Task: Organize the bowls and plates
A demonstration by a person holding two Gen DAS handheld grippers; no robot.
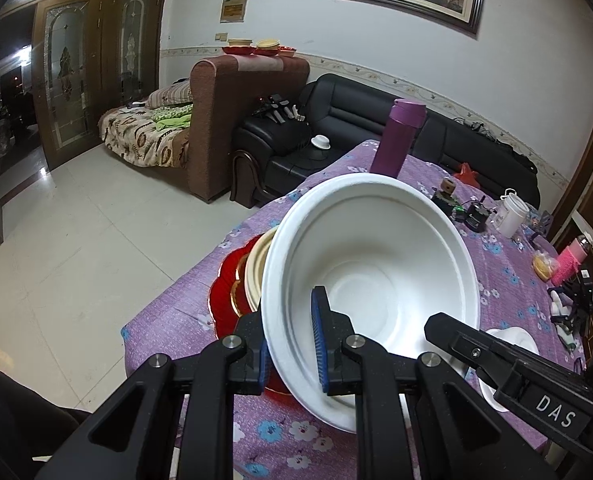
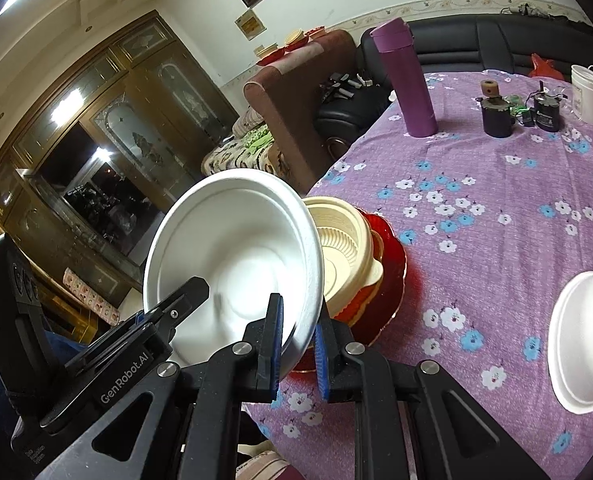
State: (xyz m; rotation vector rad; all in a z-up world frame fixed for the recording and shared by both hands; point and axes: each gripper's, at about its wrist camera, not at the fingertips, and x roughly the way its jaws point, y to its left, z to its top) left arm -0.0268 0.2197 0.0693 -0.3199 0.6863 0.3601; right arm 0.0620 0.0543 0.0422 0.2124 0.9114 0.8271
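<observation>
1. The white bowl point(image 1: 370, 276) is plain and foam-like, tilted on its side above the tabletop's near edge, its hollow facing me.
2. Beside it a cream bowl point(image 2: 346, 240) sits nested in a red plate point(image 2: 392, 276), nothing inside it; another white bowl point(image 2: 588, 340) lies upside down towards the right edge.
3. My left gripper point(image 1: 290, 354) pinches the tilted bowl's rim, jaws narrow; my right gripper point(image 2: 298, 354) clamps the same rim from the other side.
</observation>
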